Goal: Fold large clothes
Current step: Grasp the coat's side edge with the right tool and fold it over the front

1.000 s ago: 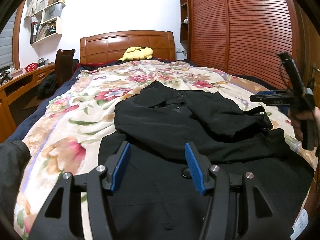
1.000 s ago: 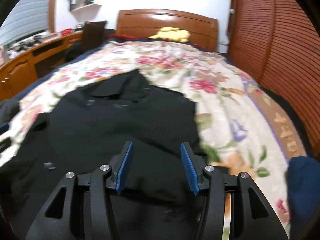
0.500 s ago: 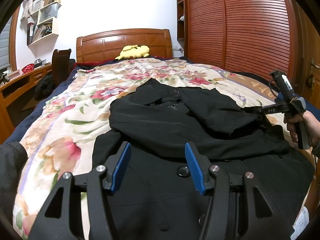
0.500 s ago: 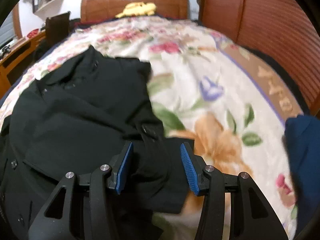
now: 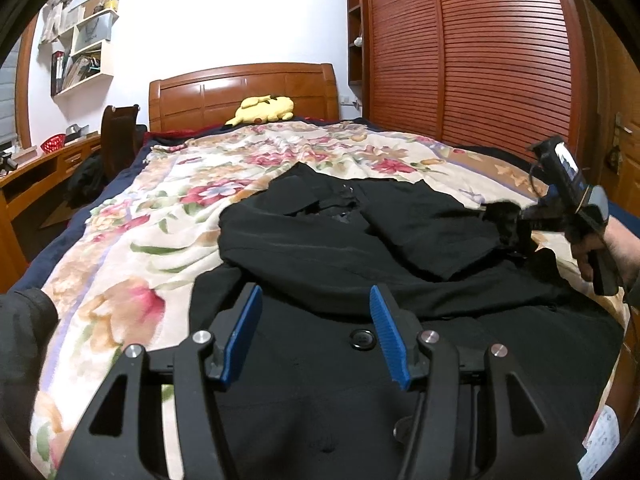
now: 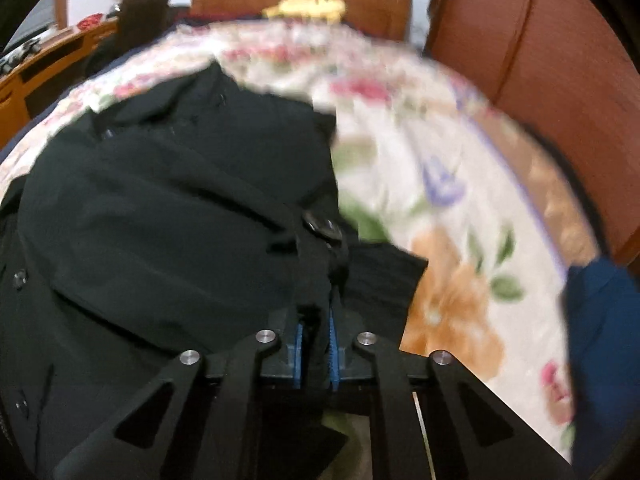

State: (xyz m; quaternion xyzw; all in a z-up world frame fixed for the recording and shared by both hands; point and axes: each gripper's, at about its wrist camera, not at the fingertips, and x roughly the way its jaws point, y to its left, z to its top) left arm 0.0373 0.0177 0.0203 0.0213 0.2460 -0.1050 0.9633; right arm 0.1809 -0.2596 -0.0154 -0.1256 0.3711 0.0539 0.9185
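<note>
In the right wrist view the right gripper sits at the lower middle of the frame, its jaws closing: the blue fingers are nearly together, with a bunched fold of the black coat pinched between them. The pinched cloth rises from the fingers as a narrow ridge toward a dark button near the frame's centre. This view is blurred, so fine detail of the grip is hard to read.

In the left wrist view the left gripper fills the bottom of the frame. Its blue fingers stand moderately apart with nothing clamped; they hang over the coat's lower front, and a round black button lies between them on the cloth below.

The coat is spread on the bed, filling the centre and lower part of the left view, with one sleeve folded across the chest and the collar toward the headboard. At the right edge of that view a hand grips the right gripper's handle, and its tip meets a lifted bunch of coat fabric there.

The bed carries a floral quilt. A yellow plush toy lies at the head. A wooden slatted wardrobe fills the upper right, and wall shelves hang at the upper left above a wooden desk.
</note>
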